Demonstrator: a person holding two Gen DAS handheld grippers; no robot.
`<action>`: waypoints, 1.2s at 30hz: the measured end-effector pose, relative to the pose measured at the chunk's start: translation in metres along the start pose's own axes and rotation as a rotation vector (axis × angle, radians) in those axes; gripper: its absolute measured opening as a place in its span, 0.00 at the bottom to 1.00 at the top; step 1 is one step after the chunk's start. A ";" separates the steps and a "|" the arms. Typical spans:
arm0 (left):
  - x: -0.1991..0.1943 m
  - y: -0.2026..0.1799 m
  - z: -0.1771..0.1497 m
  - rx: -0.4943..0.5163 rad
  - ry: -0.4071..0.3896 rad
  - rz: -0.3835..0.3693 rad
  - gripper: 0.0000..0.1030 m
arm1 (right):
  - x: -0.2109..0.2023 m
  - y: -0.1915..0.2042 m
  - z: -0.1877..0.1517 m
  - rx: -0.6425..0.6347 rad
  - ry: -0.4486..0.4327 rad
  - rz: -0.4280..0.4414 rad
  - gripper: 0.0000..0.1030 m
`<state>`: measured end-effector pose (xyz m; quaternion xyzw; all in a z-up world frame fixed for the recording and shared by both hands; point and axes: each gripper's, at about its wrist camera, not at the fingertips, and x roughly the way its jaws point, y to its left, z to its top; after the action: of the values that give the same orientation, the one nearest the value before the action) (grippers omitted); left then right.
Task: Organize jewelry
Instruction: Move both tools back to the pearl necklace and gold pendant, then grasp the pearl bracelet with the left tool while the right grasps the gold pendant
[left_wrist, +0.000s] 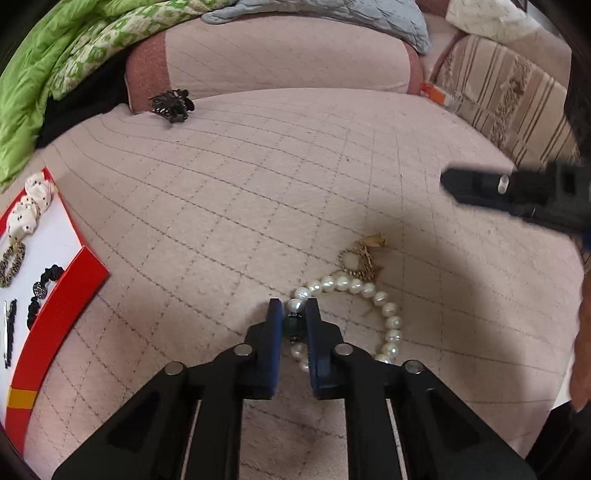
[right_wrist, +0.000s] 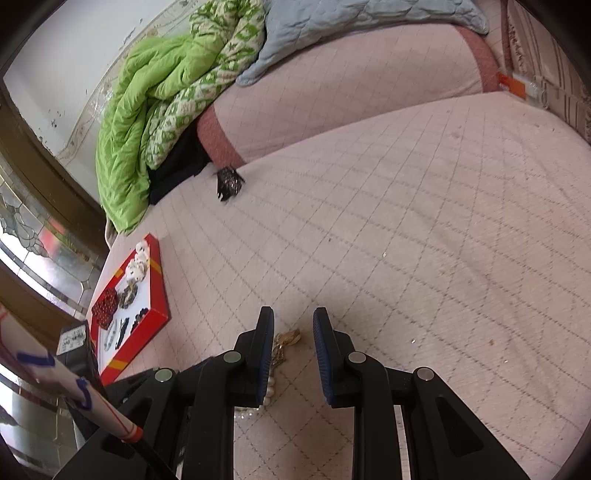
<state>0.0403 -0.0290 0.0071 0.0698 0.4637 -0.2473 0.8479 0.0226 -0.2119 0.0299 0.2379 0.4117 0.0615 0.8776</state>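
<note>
A white pearl bracelet (left_wrist: 384, 306) lies in a loop on the pink quilted bed. My left gripper (left_wrist: 294, 306) is shut on it, its blue pads pinching the dark green bead (left_wrist: 294, 326) in the strand. A gold chain (left_wrist: 364, 258) lies tangled against the far side of the pearls. In the right wrist view my right gripper (right_wrist: 293, 317) stands open above the bed, and the gold chain (right_wrist: 286, 341) shows between its fingers, untouched. A few pearls (right_wrist: 269, 387) peek out beside its left finger. From the left wrist view the right gripper (left_wrist: 480, 188) hovers at the right.
A red-rimmed white tray (left_wrist: 74, 291) with scrunchies and hair pieces lies at the bed's left edge, also visible as the tray (right_wrist: 155, 317). A black hair clip (left_wrist: 171, 103) rests by the pink pillow (left_wrist: 277, 55). Green and blue quilts are piled behind.
</note>
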 end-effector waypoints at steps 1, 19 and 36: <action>-0.003 0.004 0.000 -0.014 -0.007 -0.010 0.11 | 0.003 0.000 -0.001 0.003 0.012 0.003 0.23; -0.035 0.037 0.012 -0.087 -0.121 -0.039 0.11 | 0.068 0.025 -0.017 -0.097 0.134 -0.107 0.23; -0.053 0.037 0.017 -0.072 -0.194 -0.054 0.11 | 0.033 0.046 -0.004 -0.198 -0.018 -0.096 0.22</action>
<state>0.0474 0.0163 0.0563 0.0025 0.3897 -0.2590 0.8838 0.0456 -0.1599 0.0263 0.1305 0.4065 0.0577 0.9024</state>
